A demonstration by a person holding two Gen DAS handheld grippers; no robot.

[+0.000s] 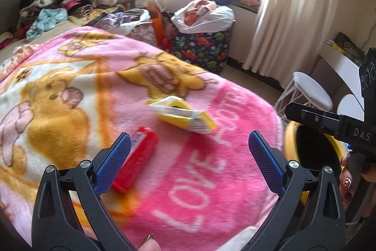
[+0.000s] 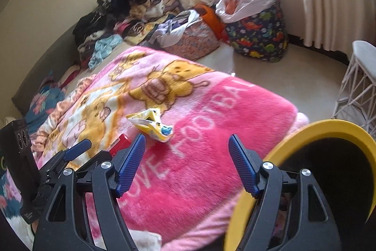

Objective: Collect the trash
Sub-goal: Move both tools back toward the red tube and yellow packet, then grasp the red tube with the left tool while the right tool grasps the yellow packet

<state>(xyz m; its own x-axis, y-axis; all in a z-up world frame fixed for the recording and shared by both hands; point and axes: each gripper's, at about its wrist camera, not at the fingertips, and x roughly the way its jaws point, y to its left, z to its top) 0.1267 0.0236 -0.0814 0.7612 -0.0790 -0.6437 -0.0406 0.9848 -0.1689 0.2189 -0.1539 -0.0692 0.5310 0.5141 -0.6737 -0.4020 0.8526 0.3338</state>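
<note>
Both tongs hang apart and empty over the pink blanket — left tongs, right tongs. A yellow wrapper lies at twelve o'clock of the left tongs, a red packet at nine — the yellow bin at three.

Yellow wrapper: crumpled snack packet, yellow with white and blue print — lying flat on the pink blanket, mid-bed, mouth gaping open.
Red packet: small flat rectangular pack with a pale label at its far end — lying on the blanket, near and left of the wrapper, apart from it.
Bin: round, yellow rim, dark inside; right of the bed's near corner.
</note>
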